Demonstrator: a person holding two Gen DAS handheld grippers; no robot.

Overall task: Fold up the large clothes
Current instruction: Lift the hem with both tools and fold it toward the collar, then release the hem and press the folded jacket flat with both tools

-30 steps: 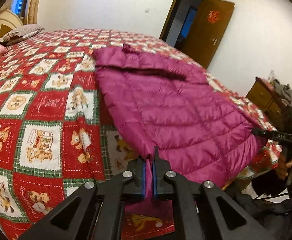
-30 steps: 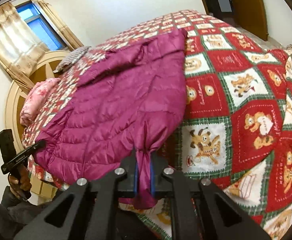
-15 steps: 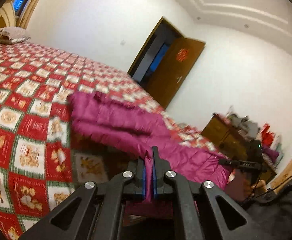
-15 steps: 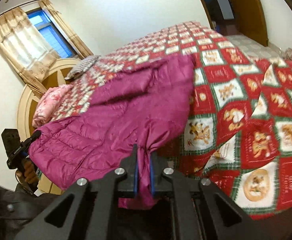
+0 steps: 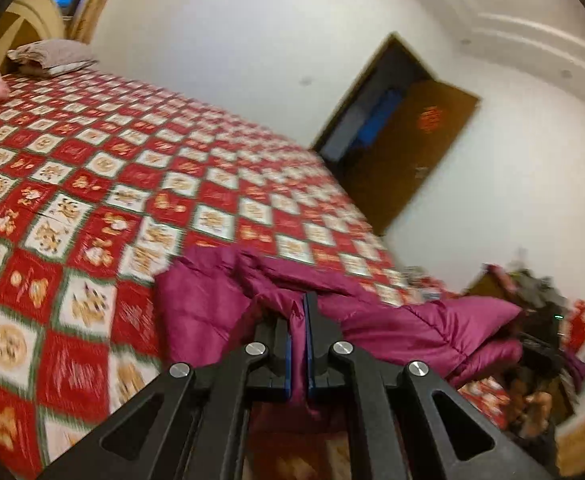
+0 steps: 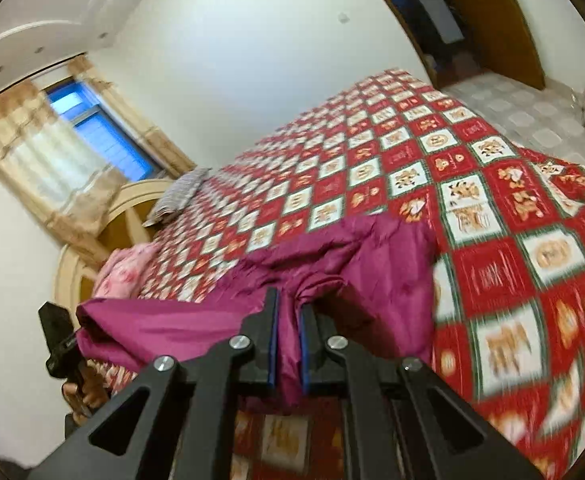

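Left wrist view: left gripper (image 5: pixel 299 344) clamped on the magenta quilted puffer jacket (image 5: pixel 392 328); right gripper (image 6: pixel 288 348) likewise. Both hems have risen since a second ago, jacket bunched at six o'clock on the red patchwork bedspread (image 5: pixel 92 184); fold underway.

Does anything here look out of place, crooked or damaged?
Nothing looks damaged or spilled. The purple jacket is bunched and creased rather than flat, because the left gripper and the right gripper each pinch an edge of it above the patterned bedspread. That suits a fold in progress.
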